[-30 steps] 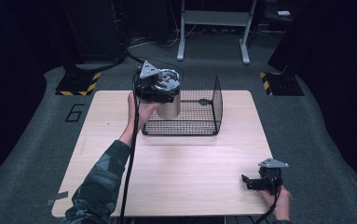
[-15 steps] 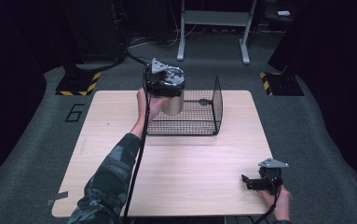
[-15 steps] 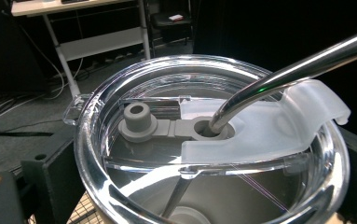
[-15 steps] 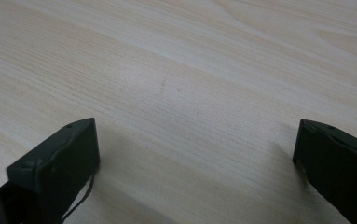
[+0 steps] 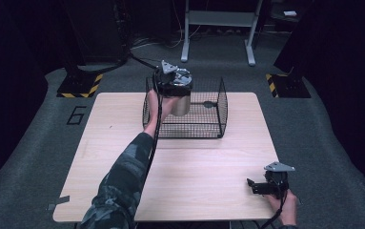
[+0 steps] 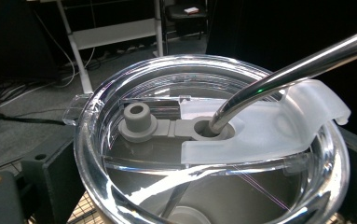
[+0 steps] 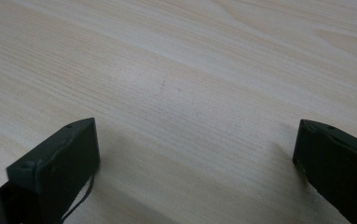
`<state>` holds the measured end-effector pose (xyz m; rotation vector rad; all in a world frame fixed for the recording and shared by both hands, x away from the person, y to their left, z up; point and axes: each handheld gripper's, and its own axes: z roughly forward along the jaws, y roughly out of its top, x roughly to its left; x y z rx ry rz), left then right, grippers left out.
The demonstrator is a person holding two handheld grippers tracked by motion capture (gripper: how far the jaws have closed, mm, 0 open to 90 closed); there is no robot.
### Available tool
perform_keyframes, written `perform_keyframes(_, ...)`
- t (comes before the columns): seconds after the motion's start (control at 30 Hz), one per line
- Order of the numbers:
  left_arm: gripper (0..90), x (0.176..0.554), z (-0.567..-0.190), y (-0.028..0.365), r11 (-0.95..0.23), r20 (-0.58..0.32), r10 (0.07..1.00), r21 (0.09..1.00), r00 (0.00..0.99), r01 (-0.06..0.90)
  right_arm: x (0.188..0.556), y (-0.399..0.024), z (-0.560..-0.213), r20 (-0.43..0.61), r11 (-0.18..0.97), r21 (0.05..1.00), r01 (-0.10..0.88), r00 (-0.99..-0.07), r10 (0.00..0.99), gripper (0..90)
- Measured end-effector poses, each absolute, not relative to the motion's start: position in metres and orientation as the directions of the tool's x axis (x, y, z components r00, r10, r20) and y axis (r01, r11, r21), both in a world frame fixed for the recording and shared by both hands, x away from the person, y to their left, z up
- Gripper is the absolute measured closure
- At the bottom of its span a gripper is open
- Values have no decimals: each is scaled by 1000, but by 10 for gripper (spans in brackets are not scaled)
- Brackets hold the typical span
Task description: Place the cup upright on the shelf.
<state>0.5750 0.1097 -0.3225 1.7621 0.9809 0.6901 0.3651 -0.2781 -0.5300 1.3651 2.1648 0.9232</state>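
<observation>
A steel tumbler (image 5: 182,103) with a clear lid (image 6: 213,140) and a metal straw (image 6: 297,70) hangs at the left rear of the black wire basket (image 5: 204,125). My left gripper (image 5: 175,86) is shut on it just under the lid, with one black jaw on each side of the cup in the left gripper view. I cannot tell whether the tumbler's base touches the basket floor. My right gripper (image 5: 261,186) rests low at the table's near right corner. Its jaws stand wide apart over bare wood (image 7: 190,93), so it is open with nothing between them.
The basket stands at the far middle of the light wooden table (image 5: 123,143). Dark floor surrounds the table, with a white metal stand (image 5: 218,28) and striped black-and-yellow bases (image 5: 80,86) behind it.
My left gripper has carried the tumbler to the right and farther away, from the basket's left edge to over its left rear part. The right gripper has stayed put.
</observation>
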Motion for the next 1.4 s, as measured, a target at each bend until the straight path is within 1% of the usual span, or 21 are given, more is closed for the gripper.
perform_keyframes(0.33,40,590,-341,99,-192,2,877,919,481,346,365,-278,-530,-1,298,723,624,-430,903,0)
perform_keyframes(0.37,40,593,-347,97,-180,-14,881,915,473,361,365,-278,-530,-1,297,723,624,-430,903,0)
perform_keyframes(0.7,40,607,-375,90,-158,-37,901,900,433,407,365,-278,-530,2,295,724,624,-429,903,1)
perform_keyframes(0.97,40,612,-387,82,-176,-22,907,888,421,426,365,-278,-530,4,295,721,627,-429,903,1)
perform_keyframes(1.23,40,618,-399,76,-167,-37,912,877,409,451,365,-278,-530,4,295,721,627,-430,903,1)
perform_keyframes(1.4,40,621,-404,75,-188,-22,911,867,412,461,365,-278,-530,1,296,724,623,-430,903,2)
